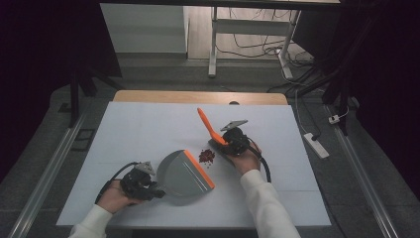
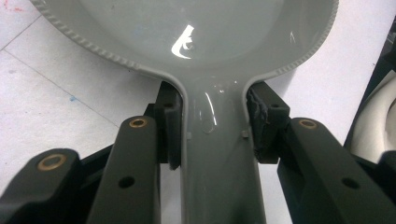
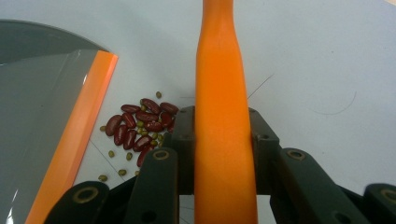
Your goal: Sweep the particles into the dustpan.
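Observation:
A grey dustpan (image 1: 183, 174) with an orange front lip (image 1: 199, 169) lies on the white table. My left gripper (image 1: 157, 192) is shut on its grey handle (image 2: 219, 163), the pads (image 2: 170, 126) pressed on both sides. A small pile of red beans and green seeds (image 1: 207, 155) lies just off the lip; it shows as the bean pile (image 3: 140, 128) beside the orange lip (image 3: 74, 140). My right gripper (image 1: 224, 142) is shut on the orange handle of a brush (image 1: 208, 125), the brush handle (image 3: 222, 121) running up between the jaws. The bristles are hidden.
The white table top (image 1: 148, 129) spreads wide around both hands, with a wooden strip (image 1: 198, 96) at its far edge. Beyond it stand a desk frame (image 1: 213, 44) and floor cables. A power strip (image 1: 317, 145) lies on the floor at the right.

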A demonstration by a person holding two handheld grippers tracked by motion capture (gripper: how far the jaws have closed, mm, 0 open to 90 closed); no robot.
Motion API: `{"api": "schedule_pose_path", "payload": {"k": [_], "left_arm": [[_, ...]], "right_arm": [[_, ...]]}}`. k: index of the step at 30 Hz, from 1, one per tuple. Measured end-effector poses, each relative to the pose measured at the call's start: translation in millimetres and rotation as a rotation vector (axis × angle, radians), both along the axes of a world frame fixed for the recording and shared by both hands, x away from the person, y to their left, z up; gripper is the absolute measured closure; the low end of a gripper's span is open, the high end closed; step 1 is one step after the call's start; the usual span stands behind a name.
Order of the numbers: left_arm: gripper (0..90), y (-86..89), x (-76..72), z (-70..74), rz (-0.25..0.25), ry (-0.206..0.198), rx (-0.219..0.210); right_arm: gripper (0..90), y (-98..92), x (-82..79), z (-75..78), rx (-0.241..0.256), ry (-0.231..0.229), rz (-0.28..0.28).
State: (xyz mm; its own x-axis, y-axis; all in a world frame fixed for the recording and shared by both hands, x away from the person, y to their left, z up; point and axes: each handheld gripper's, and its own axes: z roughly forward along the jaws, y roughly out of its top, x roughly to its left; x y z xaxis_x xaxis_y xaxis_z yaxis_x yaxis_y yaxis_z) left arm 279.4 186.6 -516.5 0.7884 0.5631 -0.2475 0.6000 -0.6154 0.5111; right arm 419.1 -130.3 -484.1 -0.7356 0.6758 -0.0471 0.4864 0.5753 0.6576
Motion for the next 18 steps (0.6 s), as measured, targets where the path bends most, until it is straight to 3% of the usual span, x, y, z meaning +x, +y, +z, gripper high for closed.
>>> {"api": "schedule_pose_path", "payload": {"k": [18], "left_arm": [[61.8,-1.4,0.3,-0.3,0.001,0.000,0.001]], "right_arm": [[70.0,17.5,-10.2,-2.1,-0.022,-0.007,0.063]]}}
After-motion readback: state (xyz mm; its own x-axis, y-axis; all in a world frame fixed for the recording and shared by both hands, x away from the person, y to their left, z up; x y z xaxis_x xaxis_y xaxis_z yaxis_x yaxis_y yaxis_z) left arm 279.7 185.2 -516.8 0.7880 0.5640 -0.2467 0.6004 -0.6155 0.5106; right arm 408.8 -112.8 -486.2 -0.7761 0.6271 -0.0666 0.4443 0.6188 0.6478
